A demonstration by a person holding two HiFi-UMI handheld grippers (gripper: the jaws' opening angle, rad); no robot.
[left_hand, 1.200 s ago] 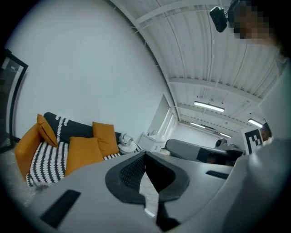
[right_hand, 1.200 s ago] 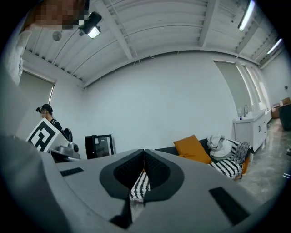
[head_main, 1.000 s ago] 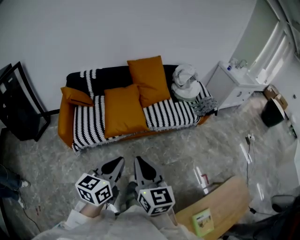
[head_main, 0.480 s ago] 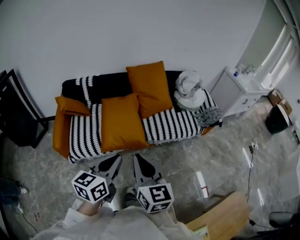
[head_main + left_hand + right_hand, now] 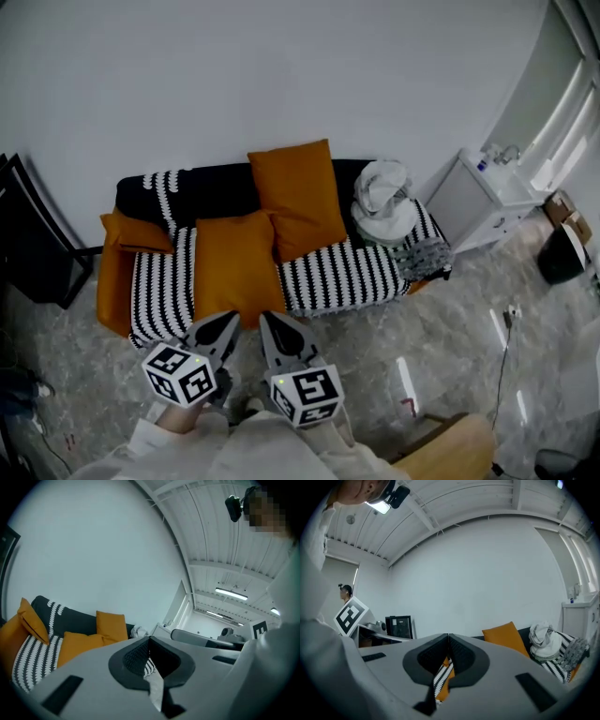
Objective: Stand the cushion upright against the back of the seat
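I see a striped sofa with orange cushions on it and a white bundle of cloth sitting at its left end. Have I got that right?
Not quite. The white bundle of cloth sits at the right end of the sofa, not the left; the head view shows it next to the white cabinet side. The rest of what you say stands.

A white wall (image 5: 281, 75) meets grey marble floor (image 5: 450, 319).
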